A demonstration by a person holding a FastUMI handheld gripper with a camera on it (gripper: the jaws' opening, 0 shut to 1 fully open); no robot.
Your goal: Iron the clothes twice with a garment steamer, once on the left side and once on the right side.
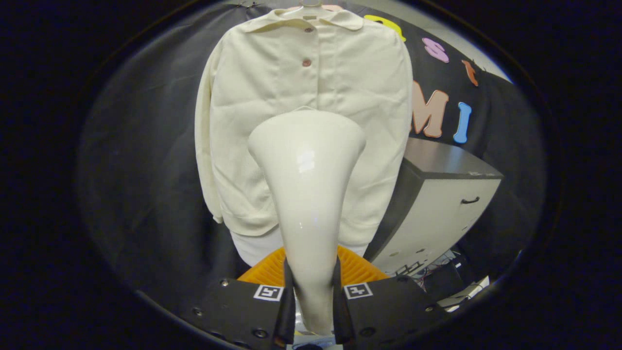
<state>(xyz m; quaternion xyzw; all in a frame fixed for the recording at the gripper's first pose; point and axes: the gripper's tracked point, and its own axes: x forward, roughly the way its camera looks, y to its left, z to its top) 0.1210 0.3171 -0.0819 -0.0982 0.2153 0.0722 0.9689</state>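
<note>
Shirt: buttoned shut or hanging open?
Shut. The shirt hangs with its front edges meeting and two buttons done up; lower down, the steamer, gripped by the gripper, hides the front.

Steamer held upright before a hung garment

The garment steamer [307, 194] is clamped by its handle between the 2 fingers of the gripper [311, 301], and its head is raised ahead of them, in front of the lower middle of the jacket [311, 97]. The jacket is hung on a hanger [311, 6] against the booth wall [141, 160], behind the steamer. A cabinet [437, 209] is placed to the right of the jacket, beside its hem. A ribbed base [357, 270] is seen just beyond the fingers, below the jacket.
</note>
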